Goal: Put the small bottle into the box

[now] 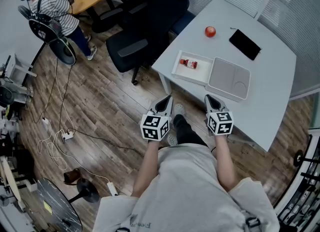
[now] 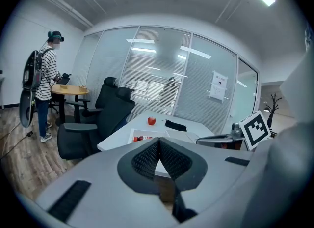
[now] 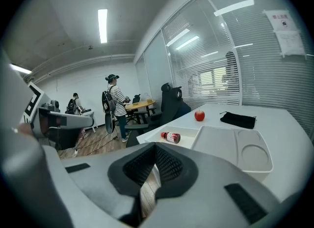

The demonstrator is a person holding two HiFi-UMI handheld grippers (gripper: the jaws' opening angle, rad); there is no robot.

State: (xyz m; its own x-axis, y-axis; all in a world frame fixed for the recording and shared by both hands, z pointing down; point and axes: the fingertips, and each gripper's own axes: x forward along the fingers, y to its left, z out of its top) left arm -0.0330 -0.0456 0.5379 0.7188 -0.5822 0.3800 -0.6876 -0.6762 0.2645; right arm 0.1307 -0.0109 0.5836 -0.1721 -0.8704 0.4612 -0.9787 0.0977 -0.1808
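My left tool (image 2: 158, 141) has its ribbed pads pressed together with nothing between them, and my right tool (image 3: 154, 146) is the same: shut tight and empty. Both hang short of the shallow white plastic box (image 1: 198, 74), off the near edge of the white tabletop (image 1: 272, 88) that carries it.

The small round bottle with a red label (image 1: 189, 63) lies on its side inside the box, towards the wall farthest from me. So as I read it, the bottle is already where the task wants it.

I judge the small bottle to be light and stiff, with a smooth wall that could slip under the pads. Lying down, it will likely roll if I nudge it. I would take it across the labelled middle, pads on either side of the round body, and keep off the narrower cap end.

By count:
- **Tools:** two.
- **Bottle:** one.
- **Box:** one, with its pale grey lid (image 1: 228, 78) lying open just beside it.
- **Round red apple** (image 1: 210, 31)**:** one, beyond the box.
- **Flat black object** (image 1: 245, 44)**:** one, also beyond the box and farther right than the apple.
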